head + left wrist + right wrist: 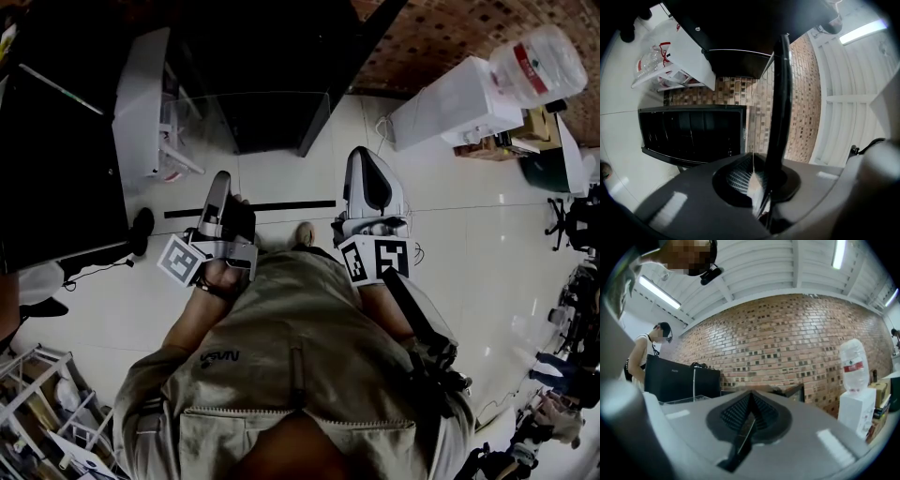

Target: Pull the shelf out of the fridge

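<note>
**Spotter:** Where's the clear glass shelf with black trim [248, 208]?

**Me:** It's hanging edge-on over the white tiled floor [469, 244], near the white-lined fridge door [141, 94]. My left tongs [223, 183] pinch its trimmed edge. My right tongs [750, 404] are closed and empty.

**Spotter:** How will it handle?

**Me:** Stiff, slick and breakable, I'd judge. I'd grip the trim, never the bare glass.

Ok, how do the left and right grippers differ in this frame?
The left gripper has its jaws clamped on the dark edge strip of the glass shelf; the right gripper has its jaws shut on nothing. In the head view the left gripper sits at the shelf's edge, the right gripper just beyond its right end. Both have their jaws closed.
</note>
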`<action>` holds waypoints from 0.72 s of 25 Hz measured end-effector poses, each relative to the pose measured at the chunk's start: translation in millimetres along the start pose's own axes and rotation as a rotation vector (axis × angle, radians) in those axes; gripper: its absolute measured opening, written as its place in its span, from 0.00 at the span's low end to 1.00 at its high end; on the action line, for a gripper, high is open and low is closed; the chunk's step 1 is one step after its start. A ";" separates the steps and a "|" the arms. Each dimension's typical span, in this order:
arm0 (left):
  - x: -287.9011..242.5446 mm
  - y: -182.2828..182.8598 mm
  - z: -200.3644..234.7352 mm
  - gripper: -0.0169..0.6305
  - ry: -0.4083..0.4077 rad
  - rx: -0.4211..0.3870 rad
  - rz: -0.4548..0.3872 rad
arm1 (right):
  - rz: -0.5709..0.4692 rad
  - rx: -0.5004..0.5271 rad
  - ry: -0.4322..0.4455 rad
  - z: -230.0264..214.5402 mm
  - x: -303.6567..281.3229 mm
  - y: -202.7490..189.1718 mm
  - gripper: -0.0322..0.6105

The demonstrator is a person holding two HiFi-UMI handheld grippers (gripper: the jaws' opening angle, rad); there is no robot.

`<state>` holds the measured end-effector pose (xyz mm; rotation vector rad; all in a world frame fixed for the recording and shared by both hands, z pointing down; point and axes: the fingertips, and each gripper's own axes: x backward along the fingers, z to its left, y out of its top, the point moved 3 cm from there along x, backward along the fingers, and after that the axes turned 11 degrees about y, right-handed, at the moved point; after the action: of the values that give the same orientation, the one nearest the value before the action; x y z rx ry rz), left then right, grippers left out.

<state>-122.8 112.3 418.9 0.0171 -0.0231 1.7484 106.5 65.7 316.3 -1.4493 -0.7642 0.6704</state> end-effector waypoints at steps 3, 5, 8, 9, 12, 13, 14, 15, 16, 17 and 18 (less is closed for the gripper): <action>2.6 3.0 -1.1 0.06 -0.003 0.007 -0.010 | 0.004 0.008 0.006 4.0 -0.5 0.7 0.05; 4.0 4.8 -1.1 0.06 -0.003 0.007 -0.014 | 0.005 0.013 0.010 5.7 -0.7 0.8 0.05; 5.4 6.0 -1.8 0.06 -0.004 0.011 -0.018 | 0.009 0.015 0.015 7.3 -1.1 0.2 0.05; 5.4 6.1 -2.0 0.06 -0.003 0.011 -0.020 | 0.011 0.015 0.018 7.3 -1.6 0.0 0.05; 5.0 7.0 -3.3 0.06 -0.005 0.007 -0.024 | 0.014 0.013 0.026 7.6 -3.7 0.4 0.05; 5.0 7.4 -3.7 0.06 -0.006 0.005 -0.025 | 0.014 0.013 0.028 7.8 -4.2 0.5 0.05; 5.0 7.7 -3.9 0.06 -0.007 0.004 -0.025 | 0.014 0.012 0.029 8.0 -4.5 0.4 0.05; 5.1 7.8 -4.0 0.06 -0.007 0.002 -0.024 | 0.014 0.010 0.029 8.0 -4.4 0.3 0.05; 5.2 7.6 -4.0 0.06 -0.006 0.002 -0.024 | 0.014 0.009 0.029 7.9 -4.1 0.2 0.05; 5.1 7.1 -4.1 0.06 -0.005 0.002 -0.023 | 0.013 0.008 0.029 7.5 -3.7 0.2 0.05; 4.8 6.2 -4.4 0.06 -0.005 0.003 -0.022 | 0.013 0.006 0.030 6.7 -3.4 0.5 0.05</action>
<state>-129.8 116.0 414.6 0.0245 -0.0238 1.7261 99.1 67.1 315.5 -1.4567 -0.7300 0.6590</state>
